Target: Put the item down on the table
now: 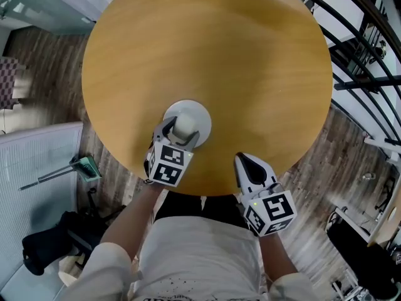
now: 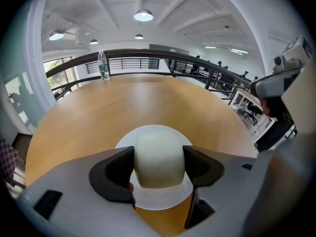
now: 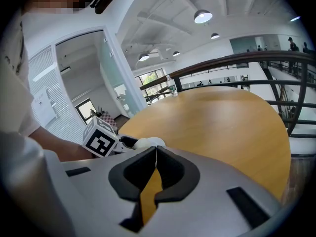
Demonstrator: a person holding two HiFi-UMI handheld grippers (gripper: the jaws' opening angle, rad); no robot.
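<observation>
The round wooden surface filled most of what I could see. Ahead of both pairs of jaws it ran bare all the way to its far rim. A dark railing curved just behind that rim, with a clear bottle standing at the far left. The near rim lay right under the two grippers, close to my operator's body.

A white round plate sat directly below and a little ahead of the left jaws, near that same rim. Its edge showed on all sides around them.

The left gripper had its jaws partly closed on a cream rounded item. One dark pad pressed each flank, and the domed top stood up between them. The item was over the middle of the plate. I could not tell whether its base touched the plate.

The right gripper hung apart to the right, just over the near rim. Its jaws met at the tips with nothing between them, and only a sliver of the surface showed through the gap below.
</observation>
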